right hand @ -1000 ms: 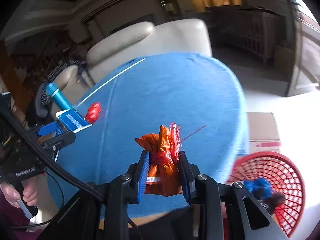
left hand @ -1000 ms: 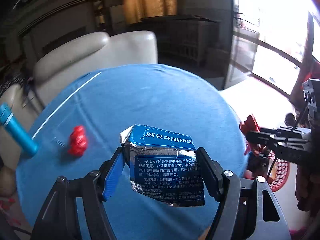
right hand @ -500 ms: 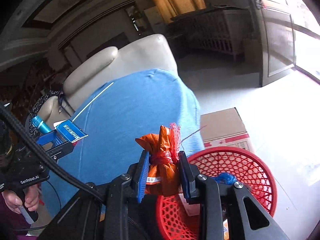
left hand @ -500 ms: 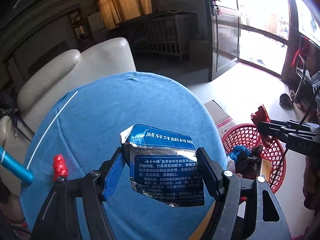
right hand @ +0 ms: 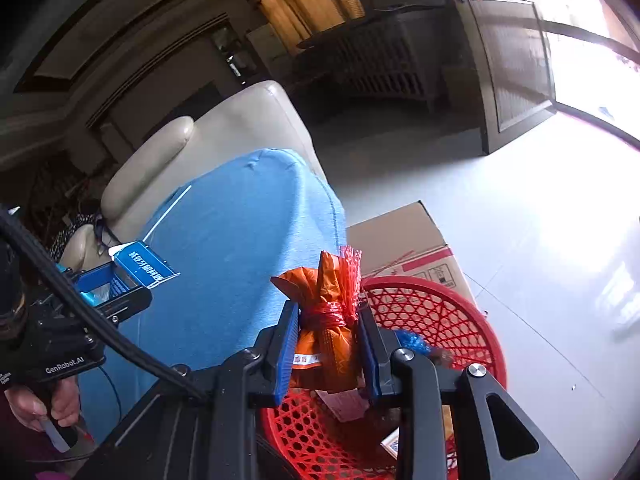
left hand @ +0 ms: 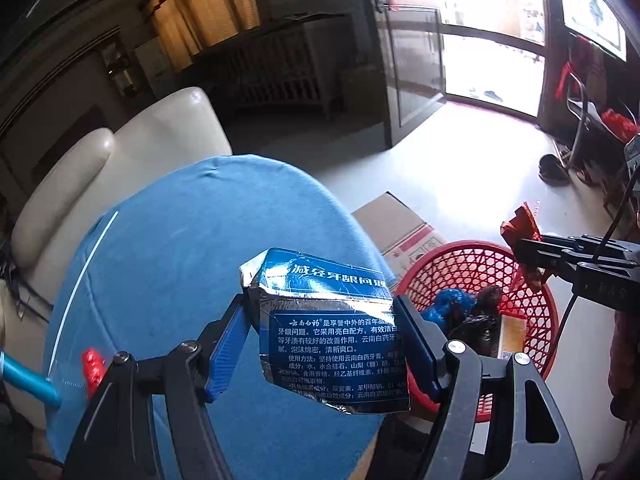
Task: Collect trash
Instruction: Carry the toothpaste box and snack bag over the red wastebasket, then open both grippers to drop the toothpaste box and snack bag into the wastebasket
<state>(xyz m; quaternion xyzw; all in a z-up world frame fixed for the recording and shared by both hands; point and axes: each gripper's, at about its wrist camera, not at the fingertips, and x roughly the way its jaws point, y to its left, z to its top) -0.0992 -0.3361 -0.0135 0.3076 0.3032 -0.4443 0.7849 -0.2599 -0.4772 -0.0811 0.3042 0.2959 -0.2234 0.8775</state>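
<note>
Two grippers, each pinching one piece of trash. The left gripper [left hand: 320, 344] has its blue-padded fingers pressed against the sides of a crumpled blue toothpaste box [left hand: 328, 332], held in the air over the near edge of the blue-covered round table [left hand: 192, 248]. The box carries white Chinese print: 云南白药 is legible on the front panel, with a larger line along the top face and small paragraphs of usage text below (too fine to read in full). The right gripper [right hand: 328, 344] clamps a single orange snack wrapper [right hand: 330, 320] bundled with a scrap of red mesh netting [right hand: 348, 276]; the bundle hangs directly above one red plastic basket [right hand: 440, 320] on the floor beside the table. A white label strip on the wrapper shows red characters I cannot make out.

Inside the basket lie a crumpled blue bag [left hand: 452, 306] and some dark wrappers [left hand: 480, 320]. One small red item [left hand: 91, 366] remains on the tablecloth at the left, near a blue cylinder [left hand: 24, 378] poking in from the edge. One cardboard box [right hand: 400, 240] sits behind the basket. "GenRobot.AI" is printed on the left gripper's handle in the right wrist view. One cream armchair [left hand: 132, 152] stands behind the table.
</note>
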